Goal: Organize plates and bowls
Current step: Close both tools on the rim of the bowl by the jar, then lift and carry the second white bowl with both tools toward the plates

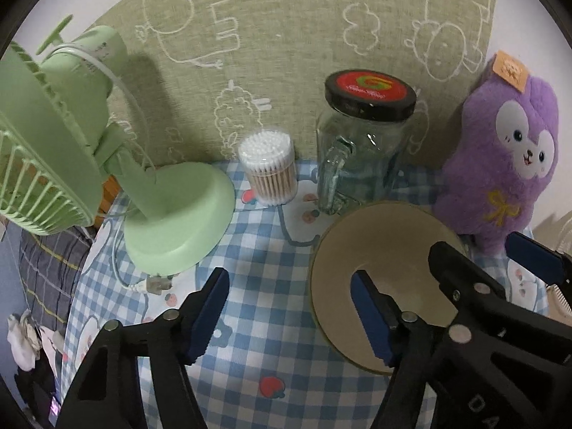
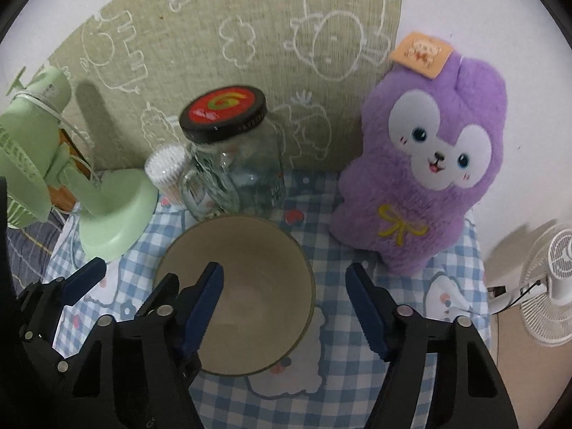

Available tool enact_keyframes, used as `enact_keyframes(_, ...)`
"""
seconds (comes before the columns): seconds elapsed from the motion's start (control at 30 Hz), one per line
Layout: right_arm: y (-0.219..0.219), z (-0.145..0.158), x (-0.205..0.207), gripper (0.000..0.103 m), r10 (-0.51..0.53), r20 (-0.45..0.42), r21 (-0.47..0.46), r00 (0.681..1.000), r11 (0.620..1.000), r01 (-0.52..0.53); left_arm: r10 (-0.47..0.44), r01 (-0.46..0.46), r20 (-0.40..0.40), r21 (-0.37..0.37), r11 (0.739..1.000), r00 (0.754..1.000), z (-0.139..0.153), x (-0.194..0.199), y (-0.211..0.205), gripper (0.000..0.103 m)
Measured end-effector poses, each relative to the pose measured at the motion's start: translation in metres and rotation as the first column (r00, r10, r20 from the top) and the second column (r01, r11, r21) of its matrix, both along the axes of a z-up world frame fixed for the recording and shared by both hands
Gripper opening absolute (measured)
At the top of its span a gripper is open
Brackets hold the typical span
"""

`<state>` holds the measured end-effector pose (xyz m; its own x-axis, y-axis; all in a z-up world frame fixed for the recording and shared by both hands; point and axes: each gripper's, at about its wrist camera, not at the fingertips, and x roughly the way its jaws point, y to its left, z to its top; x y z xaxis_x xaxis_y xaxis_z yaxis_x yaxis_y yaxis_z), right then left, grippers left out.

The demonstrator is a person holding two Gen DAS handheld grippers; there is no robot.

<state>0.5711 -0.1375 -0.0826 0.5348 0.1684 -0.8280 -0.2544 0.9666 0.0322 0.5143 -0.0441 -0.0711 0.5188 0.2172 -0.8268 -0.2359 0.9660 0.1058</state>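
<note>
A beige bowl stands upright on the blue checked tablecloth. My left gripper straddles the bowl's left rim. One blue pad is inside the bowl, the other hangs over the cloth, and neither pad presses on the rim. My right gripper straddles the right rim the same way, its left pad inside and its right pad outside, with a gap to the rim. Both grippers are open. Each one shows at the edge of the other's view. No plate is in view.
Behind the bowl stand a lidded glass jar, a tub of cotton swabs and a green desk fan with its cord. A purple plush toy leans on the wall at the right. A white fan stands beyond the table's right edge.
</note>
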Motion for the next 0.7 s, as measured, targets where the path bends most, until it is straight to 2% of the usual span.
enact_keyframes(0.2, -0.005, -0.015, 0.01, 0.048, -0.022, -0.031, 0.006, 0.999, 1.0, 0.022, -0.013, 0.013, -0.025, -0.016, 1.0, 1.0, -0.013, 0.01, -0.001, 0.051)
enact_keyframes(0.4, -0.006, -0.027, 0.017, 0.028, -0.029, -0.057, -0.005, 0.998, 1.0, 0.029, -0.019, 0.018, -0.053, -0.03, 0.999, 0.998, -0.025, 0.018, -0.003, 0.038)
enact_keyframes(0.53, -0.007, -0.034, 0.02, 0.027, -0.036, -0.064, -0.004, 0.997, 0.999, 0.036, -0.019, 0.017, -0.061, -0.041, 0.999, 0.998, -0.031, 0.021, -0.004, 0.031)
enact_keyframes(0.6, -0.005, -0.039, 0.022, 0.021, -0.033, -0.073, 0.0, 0.997, 0.999, 0.033, -0.021, 0.018, -0.071, -0.051, 0.999, 0.997, -0.034, 0.022, -0.004, 0.025)
enact_keyframes(0.7, -0.004, -0.043, 0.024, 0.021, -0.029, -0.084, -0.002, 0.996, 1.0, 0.029, -0.027, 0.023, -0.079, -0.052, 0.998, 0.996, -0.037, 0.024, -0.007, 0.021)
